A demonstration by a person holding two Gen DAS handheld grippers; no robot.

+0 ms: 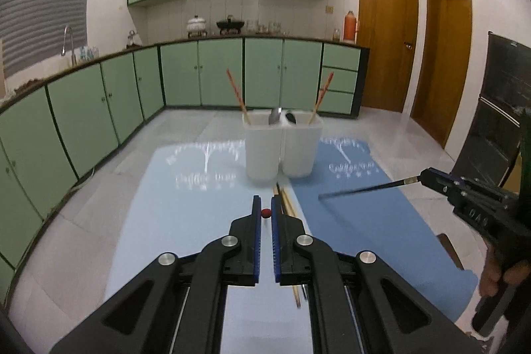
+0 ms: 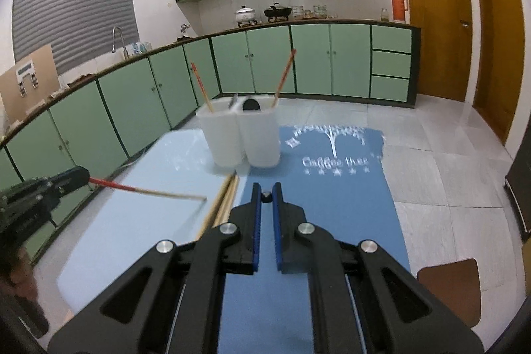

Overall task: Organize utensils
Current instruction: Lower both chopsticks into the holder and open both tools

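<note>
My left gripper (image 1: 265, 204) is shut on a wooden chopstick with a red end (image 2: 149, 192). That chopstick juts out over the light blue mat (image 1: 186, 204). My right gripper (image 2: 266, 190) is shut on a black chopstick (image 1: 361, 188), which hangs above the darker blue mat (image 2: 332, 204). Both are held off the table. Two white holders (image 1: 262, 148) (image 1: 300, 148) stand side by side ahead, each with a red-ended chopstick leaning out. A grey spoon (image 1: 275, 115) sits in the left holder and a black utensil (image 2: 250, 105) in the right. More wooden chopsticks (image 2: 225, 201) lie on the mats in front of the holders.
Green kitchen cabinets (image 1: 219, 72) run along the back and left, with wooden doors (image 1: 388, 38) at the right. A dark cabinet (image 1: 497, 128) stands at the far right. A brown seat (image 2: 448, 287) sits below the table's right edge. A person's hand (image 1: 494, 277) holds the right gripper.
</note>
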